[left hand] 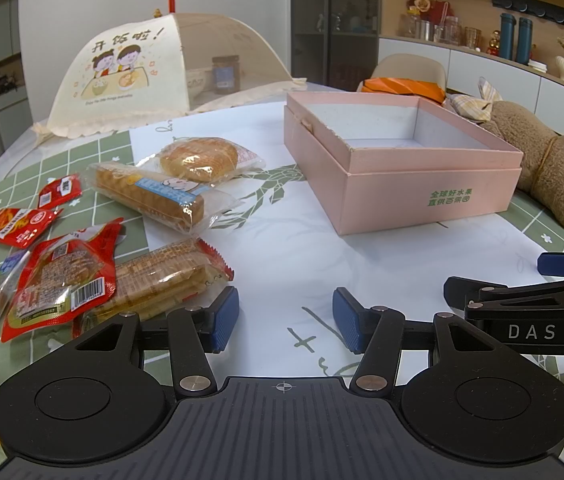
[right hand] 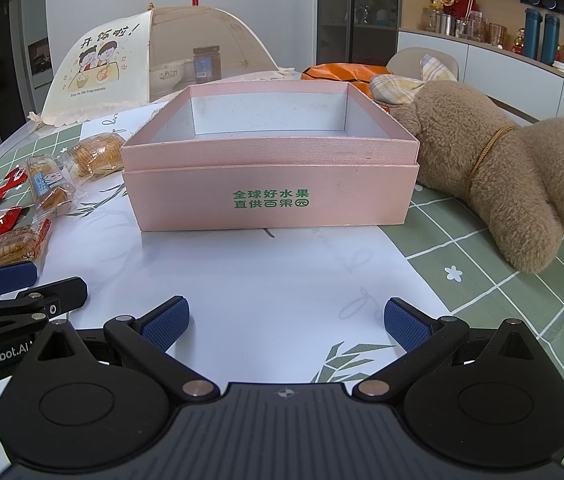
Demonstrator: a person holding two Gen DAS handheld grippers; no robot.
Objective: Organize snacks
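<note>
A tabletop (right hand: 462, 264) covered in a green grid cloth with a white leaf-print centre is carrying everything here, with shelves and cabinets standing behind it. A pink box (right hand: 270, 200) with green lettering is sitting open and empty in the middle, and a brown plush toy (right hand: 514, 168) is lying just beside it on the right. The snacks are lying loose to the left of the box: a round bread (left hand: 200, 159), a long wrapped cake (left hand: 150, 196), a wafer pack (left hand: 162, 276) and several red packets (left hand: 62, 276). A mesh food cover (left hand: 122, 76) is standing at the far side. The left claw (left hand: 285, 318) is hanging open near the wafer pack, gripping nothing. The right claw (right hand: 286, 322) is gaping wide before the box, also empty.
</note>
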